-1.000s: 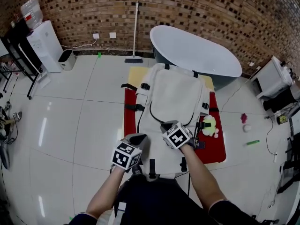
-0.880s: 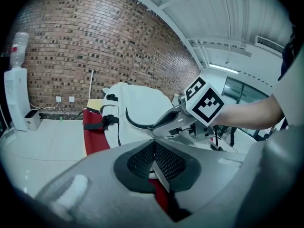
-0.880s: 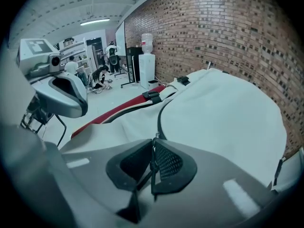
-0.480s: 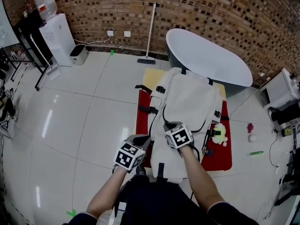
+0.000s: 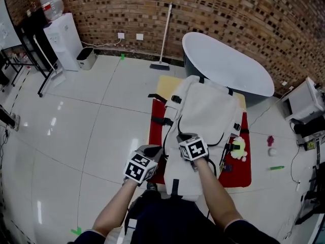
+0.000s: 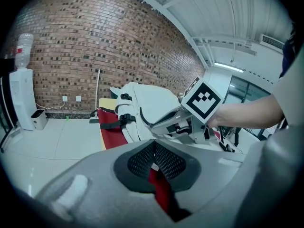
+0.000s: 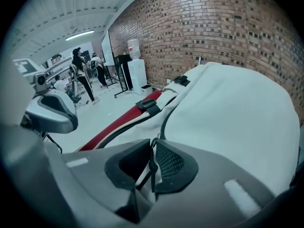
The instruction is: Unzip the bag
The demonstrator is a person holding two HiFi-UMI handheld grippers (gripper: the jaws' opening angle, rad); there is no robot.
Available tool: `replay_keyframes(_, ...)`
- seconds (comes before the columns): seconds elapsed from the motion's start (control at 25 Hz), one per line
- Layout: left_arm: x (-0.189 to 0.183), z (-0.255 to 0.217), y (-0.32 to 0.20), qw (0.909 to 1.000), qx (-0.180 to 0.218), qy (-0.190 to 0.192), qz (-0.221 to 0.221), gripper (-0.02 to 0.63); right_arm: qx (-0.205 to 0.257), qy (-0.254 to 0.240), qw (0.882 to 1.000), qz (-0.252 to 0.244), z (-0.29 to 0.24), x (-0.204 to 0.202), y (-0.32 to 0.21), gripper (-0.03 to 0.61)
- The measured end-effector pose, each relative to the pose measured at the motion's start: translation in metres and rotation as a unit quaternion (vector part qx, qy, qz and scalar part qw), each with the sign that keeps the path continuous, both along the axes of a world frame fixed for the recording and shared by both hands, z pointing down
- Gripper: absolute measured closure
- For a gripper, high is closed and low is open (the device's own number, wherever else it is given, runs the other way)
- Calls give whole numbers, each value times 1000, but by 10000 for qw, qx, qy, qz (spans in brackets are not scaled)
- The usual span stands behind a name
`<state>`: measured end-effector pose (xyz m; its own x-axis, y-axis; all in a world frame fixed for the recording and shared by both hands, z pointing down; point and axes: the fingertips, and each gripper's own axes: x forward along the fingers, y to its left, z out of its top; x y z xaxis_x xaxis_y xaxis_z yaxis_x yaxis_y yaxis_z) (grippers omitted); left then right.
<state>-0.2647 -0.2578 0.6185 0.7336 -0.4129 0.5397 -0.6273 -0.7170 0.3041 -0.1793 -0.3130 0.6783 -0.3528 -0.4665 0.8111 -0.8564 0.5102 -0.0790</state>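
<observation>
Jaws of the right gripper were opening narrowly around the black zipper pull cord of the white fabric backpack; the left gripper, near left, was fully closed.

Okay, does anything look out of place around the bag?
Small things lie scattered on the floor right of the red mat: a pink piece, a white ball, a green stick. A soft toy lies on the mat beside the bag. Nothing looks spilled or damaged.

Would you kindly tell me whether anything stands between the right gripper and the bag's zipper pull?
Nothing visible does. The black zipper pull lies between the jaws of the right gripper, which are opening, right against the white bag.
</observation>
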Motion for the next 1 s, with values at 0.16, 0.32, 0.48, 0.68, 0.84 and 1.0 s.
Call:
replay_keyframes(0.16, 12, 1, -11, 9997, 141, -112, 151, 611, 101, -141, 9998, -43, -6, -3, 4, 472)
replay_keyframes(0.32, 29, 4, -21, 9990, 217, -319, 225, 611, 202, -398, 9989, -126, -18, -2, 13, 442)
replay_keyframes(0.48, 44, 7, -40, 9980, 384, -507, 73, 609, 339, -619, 9971, -298, -36, 5, 23, 451)
replay_keyframes(0.68, 66, 13, -46, 9966, 327, -756, -20, 609, 532, -831, 9947, -291, -58, 26, 28, 483)
replay_keyframes(0.84, 84, 25, -49, 9956, 158, -917, -107, 515, 693, -936, 9927, -302, -72, 44, 27, 495)
replay_keyframes(1.0, 88, 37, -52, 9923, 54, -1188, -334, 481, 737, -1067, 9910, -332, -77, 53, 30, 502)
